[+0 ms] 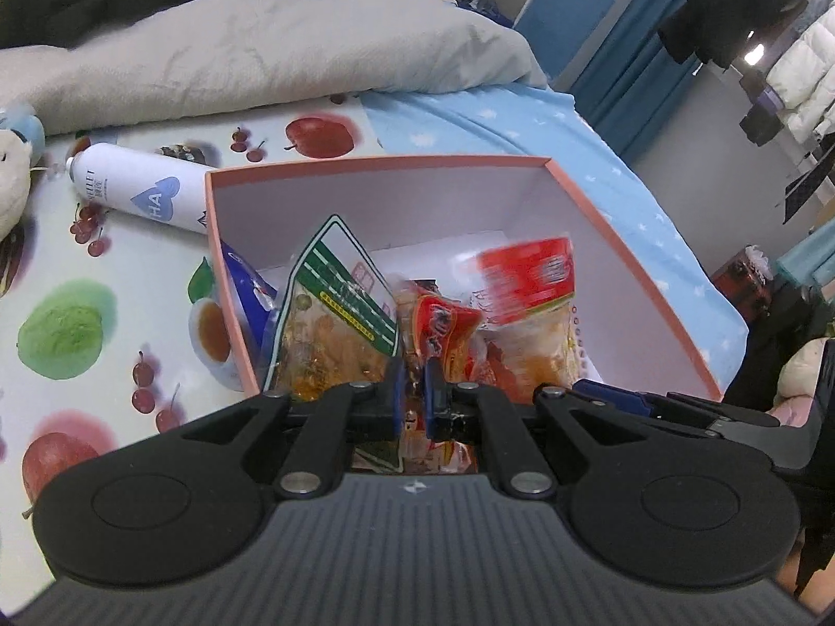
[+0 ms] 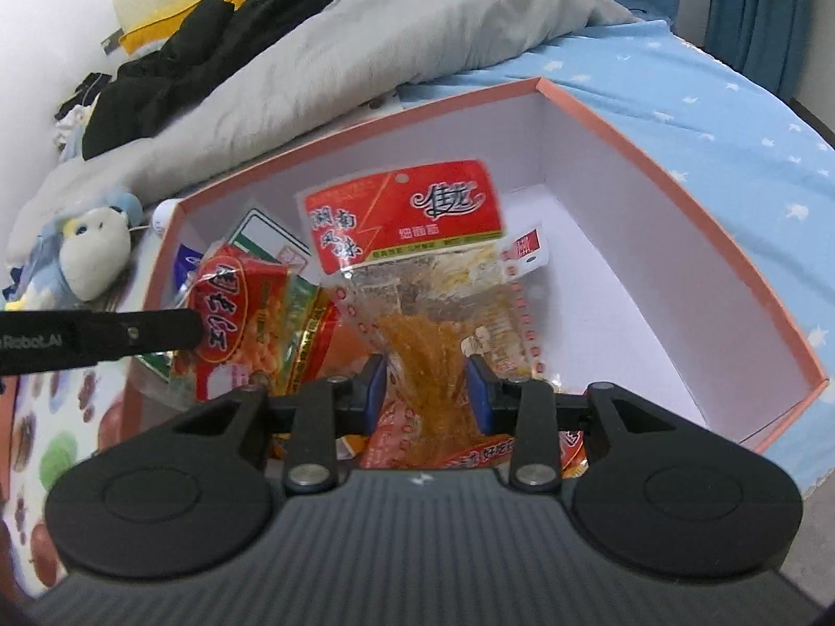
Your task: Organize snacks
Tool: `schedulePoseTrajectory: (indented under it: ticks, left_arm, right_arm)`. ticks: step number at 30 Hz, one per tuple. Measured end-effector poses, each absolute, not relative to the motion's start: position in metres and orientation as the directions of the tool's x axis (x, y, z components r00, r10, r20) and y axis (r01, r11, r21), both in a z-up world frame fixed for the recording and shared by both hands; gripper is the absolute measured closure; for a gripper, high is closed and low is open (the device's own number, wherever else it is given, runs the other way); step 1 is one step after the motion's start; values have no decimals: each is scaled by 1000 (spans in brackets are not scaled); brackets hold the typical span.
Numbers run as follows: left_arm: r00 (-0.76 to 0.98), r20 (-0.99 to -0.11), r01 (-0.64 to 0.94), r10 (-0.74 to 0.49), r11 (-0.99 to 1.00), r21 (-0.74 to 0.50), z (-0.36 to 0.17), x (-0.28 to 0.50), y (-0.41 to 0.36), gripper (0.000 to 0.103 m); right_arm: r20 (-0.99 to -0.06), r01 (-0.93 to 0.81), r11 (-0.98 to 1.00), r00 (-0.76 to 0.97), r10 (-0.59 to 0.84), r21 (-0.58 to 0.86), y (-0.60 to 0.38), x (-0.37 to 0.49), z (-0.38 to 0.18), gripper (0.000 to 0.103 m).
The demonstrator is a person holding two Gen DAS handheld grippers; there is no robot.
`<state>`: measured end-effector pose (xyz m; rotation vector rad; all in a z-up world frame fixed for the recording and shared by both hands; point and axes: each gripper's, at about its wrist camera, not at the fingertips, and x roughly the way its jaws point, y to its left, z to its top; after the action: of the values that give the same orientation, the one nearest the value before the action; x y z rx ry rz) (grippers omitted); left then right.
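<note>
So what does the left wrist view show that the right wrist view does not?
Only the left wrist view: a white bottle lying beside the box, and hanging clothes. Only the right wrist view: a yellow cloth and the red label's lettering. Both: the pink box, the snack packs, the grey duvet, the plush toy.

Even indoor light, fisheye-bent edges, slight motion blur, soft shadows throughout.
</note>
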<state>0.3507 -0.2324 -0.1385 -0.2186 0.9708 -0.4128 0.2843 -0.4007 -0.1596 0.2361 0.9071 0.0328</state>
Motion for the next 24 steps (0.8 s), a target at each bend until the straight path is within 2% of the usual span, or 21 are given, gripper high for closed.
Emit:
schedulePoseTrajectory:
  ticks: [1,2,3,4,5,12,20,24]
  left_arm:
    - [491,-760,243,-426,905,-350,-138,351,-233,93]
    - [482,-773,247,-414,910,-333,-138,351,-234,86]
    - [481,-777,248,-406,913,-323,-133,349,-235,73]
    - [486,-778,247,-398,916,-315,-131,347,-233,67]
    - [495,-772,253,-399,916,-312,-126,345,-232,59]
    - [566,-717,286,-408,912,-294,-77,320,-217,57]
    - [651,-627,345,-428,903,-258,-7,271,-198,57]
    - [683,-578,386,-447,892,-233,25,239,-190,49]
  right_arm:
    - [-776,72,972,616,133,224,-401,285,-159,66]
    - [-776,76,971,616,134,229,-401,284,-157,63]
    - [-773,80,969,619,137,236,-401,283,-155,51]
    - [-769,83,967,624,138,241,-401,283,-153,40]
    - [-760,81,966,635,140,246,-402,281,-150,38]
    - [-708,78,970,697,112,230,-399,260,-113,40]
    - [-604,73,972,793,78,221,-387,220,-46,40]
    - [-549,66,975,833,62,210,-376,195,-15,40]
